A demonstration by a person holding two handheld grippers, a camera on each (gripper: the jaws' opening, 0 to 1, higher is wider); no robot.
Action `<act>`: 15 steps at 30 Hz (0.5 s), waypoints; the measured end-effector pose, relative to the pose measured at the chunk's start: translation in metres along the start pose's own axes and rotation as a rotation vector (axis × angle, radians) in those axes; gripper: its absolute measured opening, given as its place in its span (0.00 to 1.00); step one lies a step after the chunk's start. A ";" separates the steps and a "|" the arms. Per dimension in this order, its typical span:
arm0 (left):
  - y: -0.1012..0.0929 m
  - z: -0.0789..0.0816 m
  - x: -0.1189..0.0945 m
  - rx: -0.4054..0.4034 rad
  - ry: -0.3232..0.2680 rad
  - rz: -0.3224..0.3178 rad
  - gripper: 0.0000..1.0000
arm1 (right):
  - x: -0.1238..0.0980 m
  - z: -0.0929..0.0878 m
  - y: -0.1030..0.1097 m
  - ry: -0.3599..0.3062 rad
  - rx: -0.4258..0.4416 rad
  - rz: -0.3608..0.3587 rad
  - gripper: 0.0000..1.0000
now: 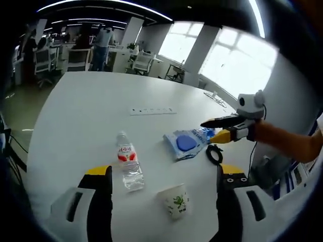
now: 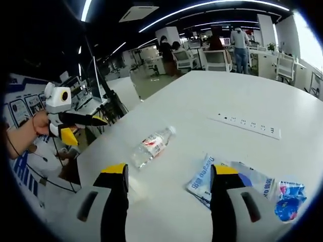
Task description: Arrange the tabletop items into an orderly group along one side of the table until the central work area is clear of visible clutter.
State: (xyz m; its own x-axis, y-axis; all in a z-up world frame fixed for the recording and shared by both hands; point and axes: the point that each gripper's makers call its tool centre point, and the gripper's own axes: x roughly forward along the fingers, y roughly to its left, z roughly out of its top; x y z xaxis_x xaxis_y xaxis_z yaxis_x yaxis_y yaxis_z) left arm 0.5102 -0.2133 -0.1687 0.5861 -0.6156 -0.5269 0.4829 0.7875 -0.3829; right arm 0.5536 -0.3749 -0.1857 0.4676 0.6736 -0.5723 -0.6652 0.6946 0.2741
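Right hand-held gripper (image 2: 169, 176) jaws apart over table (image 2: 242, 96). Bottle (image 2: 151, 146) lying flat ahead, blue packets (image 2: 252, 184) right, power strip (image 2: 247, 125) beyond. Left hand-held gripper (image 2: 83, 126) at left edge.

I'm in an open-plan office: big white table (image 1: 91, 116) with a built-in socket strip (image 1: 152, 111), desks and chairs (image 2: 217, 59) behind, people standing (image 2: 241, 44), ceiling light strips (image 2: 212, 6), large windows (image 1: 237, 63).

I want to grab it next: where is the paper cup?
In the left gripper view, the paper cup stands between the jaws, just right of the lying water bottle.
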 end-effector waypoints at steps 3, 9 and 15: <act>0.005 -0.001 -0.002 -0.008 -0.005 0.001 0.87 | 0.005 0.001 0.003 0.004 -0.001 0.006 0.65; 0.016 -0.002 -0.004 -0.021 -0.019 0.005 0.87 | 0.021 0.005 0.008 0.010 0.025 0.027 0.64; 0.027 -0.002 -0.007 -0.037 -0.029 0.011 0.86 | 0.041 0.007 0.013 0.022 0.042 0.051 0.63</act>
State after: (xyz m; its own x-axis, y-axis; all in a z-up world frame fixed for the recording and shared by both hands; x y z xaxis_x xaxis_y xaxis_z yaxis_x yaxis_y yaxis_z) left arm 0.5181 -0.1880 -0.1771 0.6104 -0.6069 -0.5090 0.4519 0.7946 -0.4055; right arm 0.5681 -0.3366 -0.1998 0.4208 0.7030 -0.5733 -0.6623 0.6699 0.3355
